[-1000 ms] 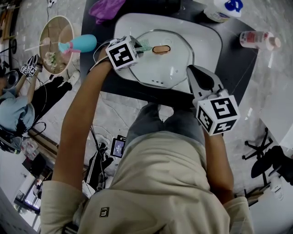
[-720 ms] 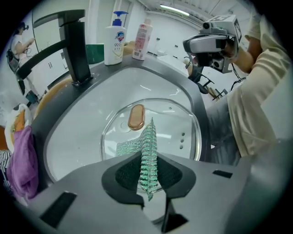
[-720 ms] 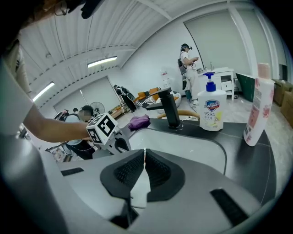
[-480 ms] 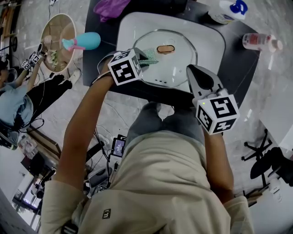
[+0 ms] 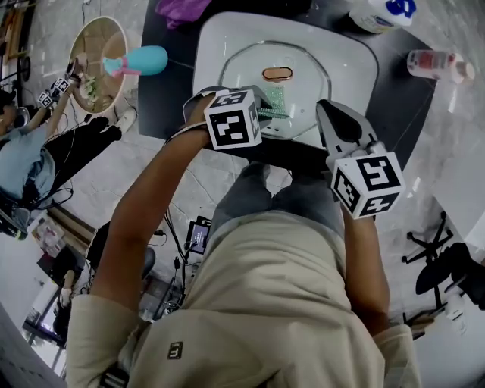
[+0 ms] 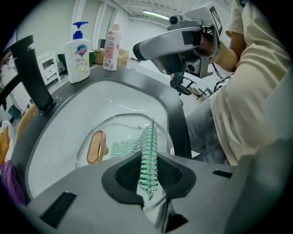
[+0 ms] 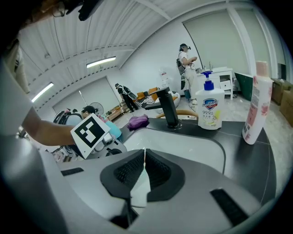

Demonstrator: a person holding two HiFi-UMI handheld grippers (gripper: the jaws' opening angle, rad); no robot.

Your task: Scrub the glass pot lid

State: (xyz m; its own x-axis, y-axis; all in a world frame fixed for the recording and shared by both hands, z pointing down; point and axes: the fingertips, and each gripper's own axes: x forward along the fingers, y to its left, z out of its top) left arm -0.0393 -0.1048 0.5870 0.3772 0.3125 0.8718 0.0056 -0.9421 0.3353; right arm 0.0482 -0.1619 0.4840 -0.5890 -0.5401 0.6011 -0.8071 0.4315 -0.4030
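My left gripper point(image 6: 149, 176), clenched on the green scrubber point(image 6: 147, 153), has slid from the lid's far left side to its near edge, so I judge one scrubbing stroke across the glass finished. The lid point(image 5: 303, 85) lies handle-up in the sink point(image 5: 358, 61). My right gripper point(image 7: 143, 169) hangs off the lid's near right, jaws together, empty.

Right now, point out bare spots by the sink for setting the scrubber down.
Bare dark countertop lies between the white sink and the pink bottle, and left of the sink in front of the purple cloth. Crowded: the round glass lid fills the basin; the white pump bottle takes the far right corner.
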